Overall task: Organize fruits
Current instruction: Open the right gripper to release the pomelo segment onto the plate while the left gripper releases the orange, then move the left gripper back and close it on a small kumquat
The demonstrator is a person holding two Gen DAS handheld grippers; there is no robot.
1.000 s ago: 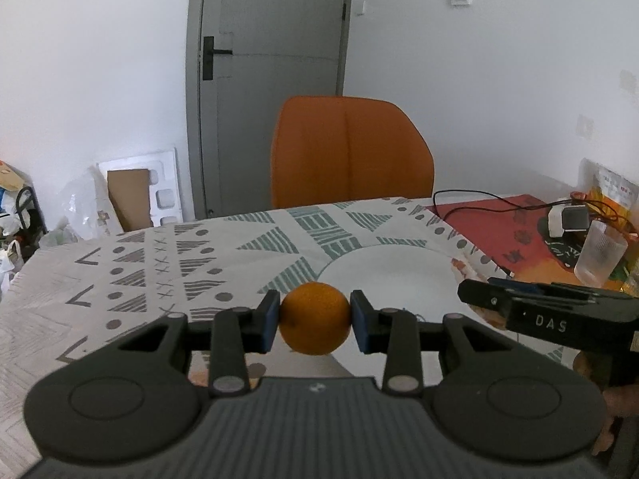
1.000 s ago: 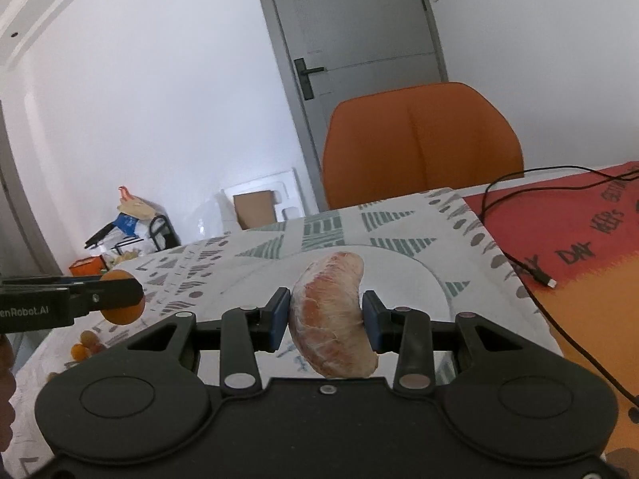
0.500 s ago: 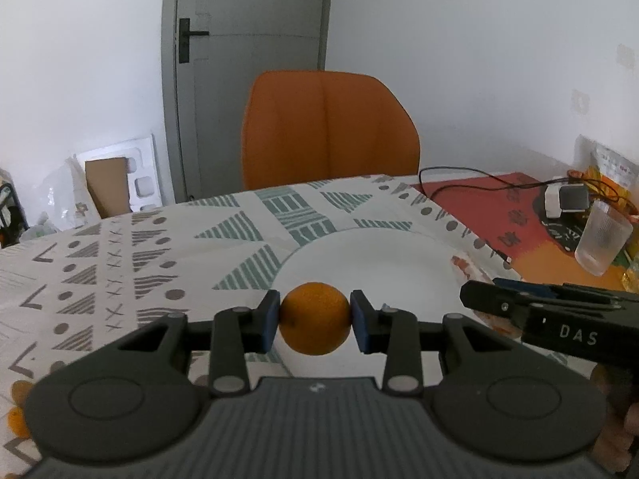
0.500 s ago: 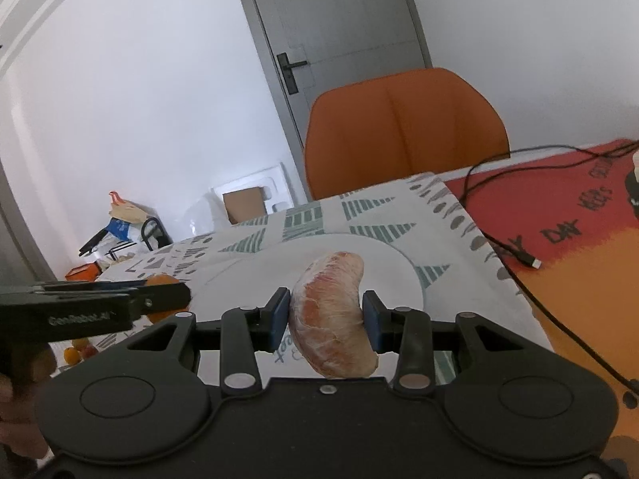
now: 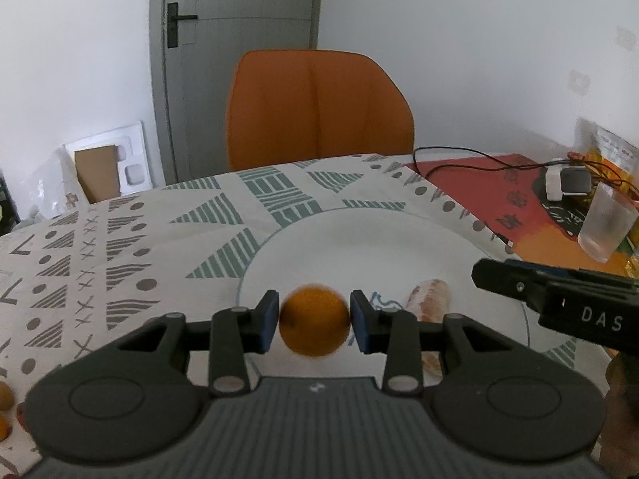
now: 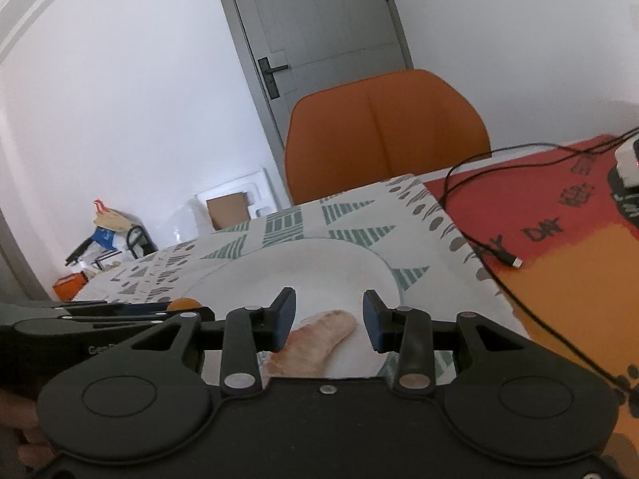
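A: Where are we with the fruit?

B: Mid-placing. The right tool [image 6: 329, 321] stands with its pads apart and nothing pressed between them; the peeled segment [image 6: 315, 343] lies on the white plate [image 6: 279, 271] below and between them, free of both pads.

A: And the left?

B: The left tool [image 5: 313, 321] is closed on the orange [image 5: 314, 321], both blue pads tight on its sides. It hangs over the near rim of the plate, just left of the segment [image 5: 429, 303]. Whether it touches the plate I can't tell.

A: So what's next?

B: I'd say lower the orange onto bare plate beside the segment, then ease the pads apart slowly, since a round fruit may roll. The right tool should back off clear of the segment first. A few small fruits [image 5: 4, 397] wait at the desk's [image 5: 120, 247] left edge.
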